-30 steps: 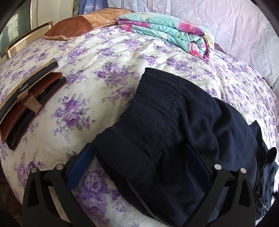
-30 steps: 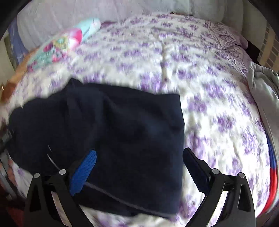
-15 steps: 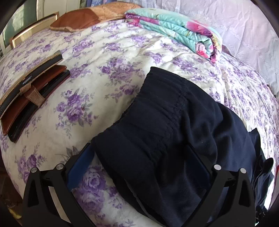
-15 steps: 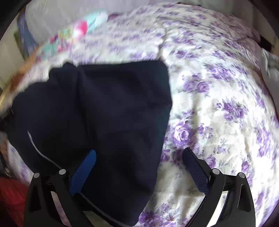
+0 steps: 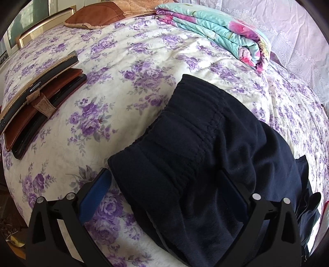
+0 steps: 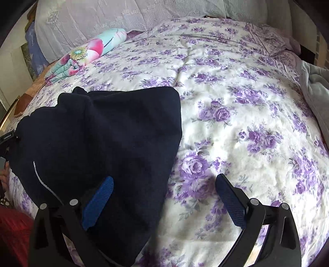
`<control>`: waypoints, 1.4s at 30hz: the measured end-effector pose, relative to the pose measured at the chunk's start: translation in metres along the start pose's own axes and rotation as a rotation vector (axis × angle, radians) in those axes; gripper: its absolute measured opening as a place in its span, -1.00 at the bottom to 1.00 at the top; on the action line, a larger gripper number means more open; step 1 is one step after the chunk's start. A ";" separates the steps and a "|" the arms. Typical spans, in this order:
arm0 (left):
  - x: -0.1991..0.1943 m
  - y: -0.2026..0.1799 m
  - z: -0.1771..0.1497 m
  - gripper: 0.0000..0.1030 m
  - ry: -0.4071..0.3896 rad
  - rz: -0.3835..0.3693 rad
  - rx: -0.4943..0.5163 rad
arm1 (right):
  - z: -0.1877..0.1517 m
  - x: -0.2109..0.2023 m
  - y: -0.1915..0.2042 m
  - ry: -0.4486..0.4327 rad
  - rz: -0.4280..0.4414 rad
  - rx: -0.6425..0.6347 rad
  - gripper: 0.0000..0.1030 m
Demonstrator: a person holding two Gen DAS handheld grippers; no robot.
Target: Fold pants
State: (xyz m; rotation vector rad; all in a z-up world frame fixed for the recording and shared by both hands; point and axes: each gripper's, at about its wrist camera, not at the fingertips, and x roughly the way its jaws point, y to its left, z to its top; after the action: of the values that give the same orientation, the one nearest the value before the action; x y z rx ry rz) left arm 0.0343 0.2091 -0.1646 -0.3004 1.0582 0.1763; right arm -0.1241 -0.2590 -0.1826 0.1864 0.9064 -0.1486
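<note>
Dark navy pants lie folded in a bundle on the floral bedspread, waistband toward the left. My left gripper is open and hovers over the waistband corner, one finger over the bedspread, the other over the fabric. In the right wrist view the pants fill the left half. My right gripper is open over the bundle's right edge, its left finger over the fabric, its right finger over bare bedspread. Neither holds cloth.
A folded floral blanket lies at the back, also in the right wrist view. Brown and black cases lie at the left. A brown pillow sits far left. A grey garment lies at the right.
The right gripper has swung right, so the pants shifted left in its view and more bedspread shows. The left gripper has dropped slightly toward the waistband.
</note>
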 end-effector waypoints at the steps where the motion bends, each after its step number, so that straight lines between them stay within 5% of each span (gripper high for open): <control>1: 0.000 -0.001 0.000 0.92 0.002 0.003 0.001 | -0.001 -0.004 0.003 -0.015 -0.004 -0.010 0.93; 5: 0.001 -0.001 0.003 0.92 0.000 0.003 -0.003 | 0.003 -0.015 0.014 -0.069 -0.013 -0.060 0.93; 9: 0.003 0.001 0.009 0.92 0.040 -0.016 -0.020 | 0.005 0.005 0.024 0.012 -0.015 -0.122 0.93; 14: 0.001 0.003 0.014 0.85 0.058 -0.086 -0.021 | 0.002 0.013 0.011 0.007 0.052 -0.020 0.93; 25: 0.003 0.057 0.026 0.51 0.127 -0.387 -0.223 | -0.002 0.014 0.017 -0.026 -0.005 0.016 0.93; 34: 0.006 0.049 0.021 0.41 0.147 -0.426 -0.169 | -0.002 0.014 0.017 -0.028 -0.007 0.017 0.93; 42: -0.004 0.053 0.019 -0.10 0.115 -0.440 -0.190 | -0.002 0.014 0.017 -0.026 -0.008 0.017 0.93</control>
State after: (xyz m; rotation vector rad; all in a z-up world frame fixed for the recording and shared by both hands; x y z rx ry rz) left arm 0.0326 0.2658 -0.1605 -0.7127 1.0652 -0.1387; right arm -0.1132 -0.2429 -0.1933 0.1963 0.8799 -0.1654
